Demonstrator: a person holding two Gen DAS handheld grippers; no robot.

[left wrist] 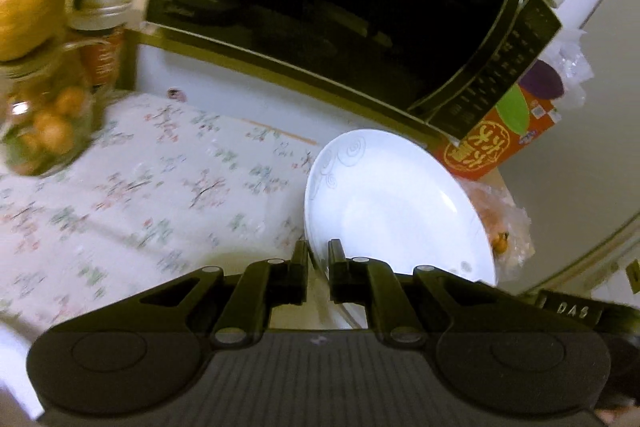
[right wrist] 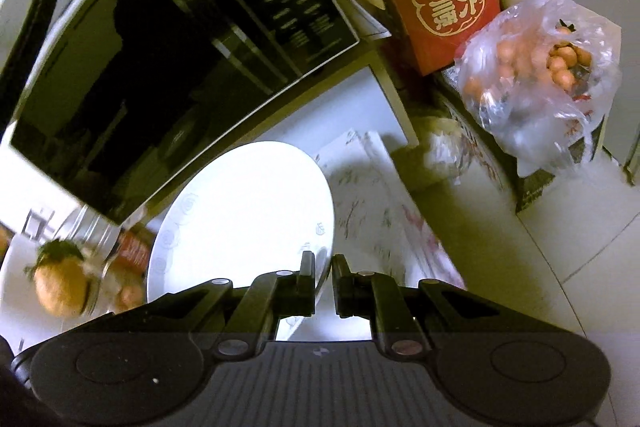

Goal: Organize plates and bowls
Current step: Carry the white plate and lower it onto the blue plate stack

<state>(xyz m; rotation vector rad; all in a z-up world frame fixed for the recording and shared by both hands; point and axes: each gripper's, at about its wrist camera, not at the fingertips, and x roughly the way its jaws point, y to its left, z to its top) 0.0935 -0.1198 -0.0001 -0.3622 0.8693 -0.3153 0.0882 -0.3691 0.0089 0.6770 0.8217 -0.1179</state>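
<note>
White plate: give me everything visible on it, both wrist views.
The white plate is round, glossy, ceramic-looking, with a shallow well, a broad rim and faint grey swirl motifs along the rim. It looks clean and empty. It is tilted, apparently lifted off the floral tablecloth, in front of the black microwave. The left gripper is shut on its rim at one side, and the right gripper is shut on its rim at another. Nothing else visibly touches it.
</note>
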